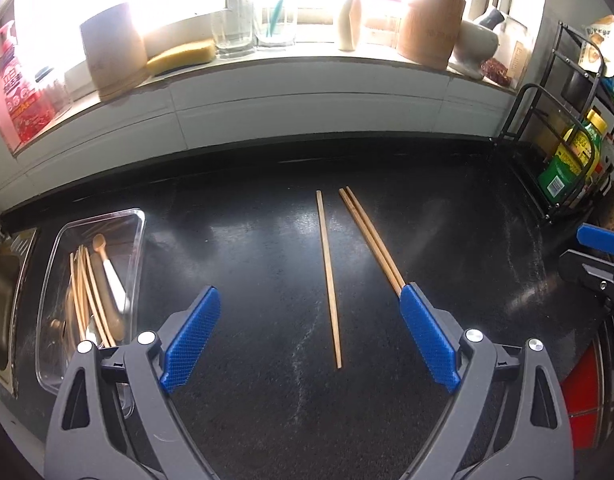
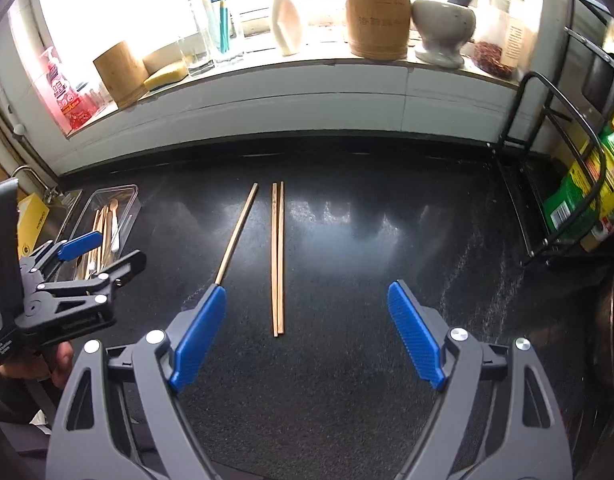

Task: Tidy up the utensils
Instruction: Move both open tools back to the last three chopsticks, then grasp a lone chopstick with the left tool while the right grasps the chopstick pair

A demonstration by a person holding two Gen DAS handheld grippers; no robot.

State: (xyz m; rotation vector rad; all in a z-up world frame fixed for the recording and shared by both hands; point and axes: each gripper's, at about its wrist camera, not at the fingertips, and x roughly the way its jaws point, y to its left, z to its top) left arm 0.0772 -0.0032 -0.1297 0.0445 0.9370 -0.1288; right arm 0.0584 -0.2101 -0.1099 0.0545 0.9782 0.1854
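Three wooden chopsticks lie on the black counter. A single chopstick (image 1: 328, 276) lies between my left gripper's fingers; a pair (image 1: 369, 236) lies side by side, its near end hidden behind the right finger. My left gripper (image 1: 309, 304) is open and empty. In the right wrist view the pair (image 2: 278, 258) lies between my right gripper's fingers and the single chopstick (image 2: 237, 232) runs up from the left finger. My right gripper (image 2: 307, 300) is open and empty. A clear plastic tray (image 1: 135, 220) at the left holds several chopsticks and spoons.
A steel sink (image 1: 3, 300) sits left of the tray. A black wire rack (image 2: 547, 168) with bottles stands at the right. The windowsill holds a bamboo holder (image 2: 377, 12), mortar (image 2: 443, 28), glasses, a bottle and a sponge. The left gripper shows in the right wrist view (image 2: 103, 252).
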